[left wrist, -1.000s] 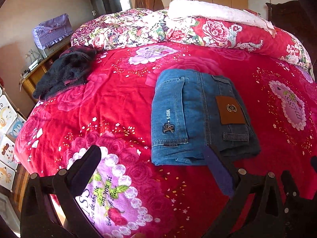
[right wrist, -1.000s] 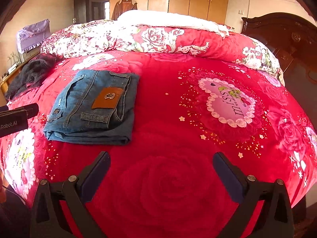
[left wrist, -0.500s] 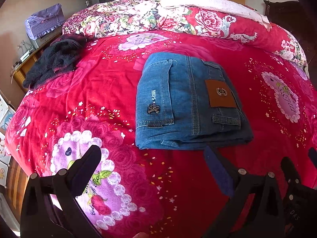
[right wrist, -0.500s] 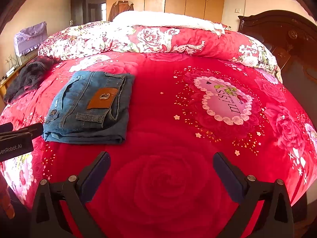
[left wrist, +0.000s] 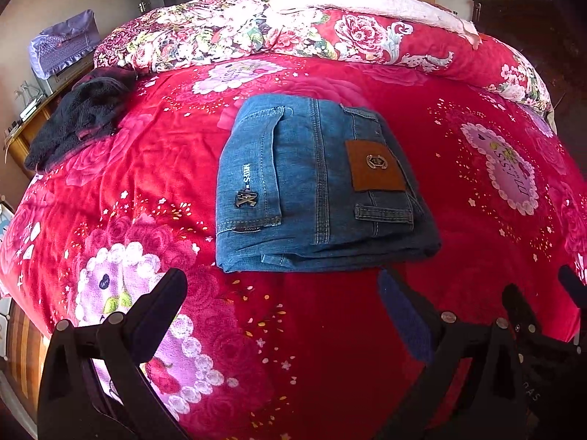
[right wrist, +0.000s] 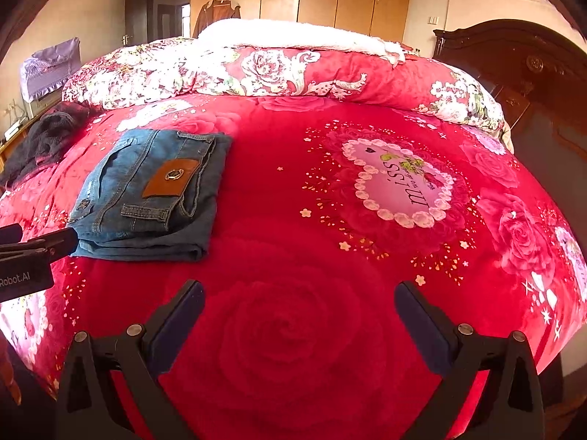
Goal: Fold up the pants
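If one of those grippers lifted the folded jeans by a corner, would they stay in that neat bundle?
Probably not. The jeans are soft denim in loose stacked layers, so they would likely droop and unfold. They look thick, so fairly heavy for their size. On the plush red blanket they would probably drag rather than slide.

Bright warm daylight, fisheye-warped edges.

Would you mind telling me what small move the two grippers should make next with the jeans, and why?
Probably just back both grippers away a little and stop. The jeans already lie as a compact folded stack on the red blanket, leather patch up. The left gripper and right gripper are both open, hold nothing and are clear of the denim, so no fold looks left to make.
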{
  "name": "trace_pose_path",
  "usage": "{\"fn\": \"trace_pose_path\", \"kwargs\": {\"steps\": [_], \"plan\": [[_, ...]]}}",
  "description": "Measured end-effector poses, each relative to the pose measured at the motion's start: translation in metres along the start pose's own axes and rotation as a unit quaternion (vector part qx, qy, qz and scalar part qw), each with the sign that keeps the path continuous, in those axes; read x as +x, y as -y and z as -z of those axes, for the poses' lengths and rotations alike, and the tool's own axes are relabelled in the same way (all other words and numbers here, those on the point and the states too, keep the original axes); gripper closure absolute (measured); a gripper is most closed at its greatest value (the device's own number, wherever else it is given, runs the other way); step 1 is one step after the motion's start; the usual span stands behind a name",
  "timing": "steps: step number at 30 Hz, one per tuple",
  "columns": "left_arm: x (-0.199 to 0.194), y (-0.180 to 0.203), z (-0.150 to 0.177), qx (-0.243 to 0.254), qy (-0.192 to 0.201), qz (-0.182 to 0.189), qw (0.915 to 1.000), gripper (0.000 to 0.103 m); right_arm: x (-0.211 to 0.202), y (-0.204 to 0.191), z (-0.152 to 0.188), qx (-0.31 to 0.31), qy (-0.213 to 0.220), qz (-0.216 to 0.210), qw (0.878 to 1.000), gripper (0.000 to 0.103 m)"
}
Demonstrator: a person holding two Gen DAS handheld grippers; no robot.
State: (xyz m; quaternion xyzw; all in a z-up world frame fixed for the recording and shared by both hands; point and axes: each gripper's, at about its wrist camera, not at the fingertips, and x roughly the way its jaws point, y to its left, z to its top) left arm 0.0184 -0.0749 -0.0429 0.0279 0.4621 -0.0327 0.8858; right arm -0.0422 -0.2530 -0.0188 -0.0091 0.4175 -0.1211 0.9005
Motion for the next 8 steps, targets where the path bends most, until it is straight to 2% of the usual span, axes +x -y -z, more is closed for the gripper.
{"fn": "trace_pose_path", "kwargs": {"steps": [8], "plan": [[-0.0061, 0.0004, -0.0038, -0.009, 0.003, -0.003, 1.0, 0.0, 0.0042, 0.0016, 0.0009, 0.002, -0.008, 0.001, 1.0, 0.0]]}}
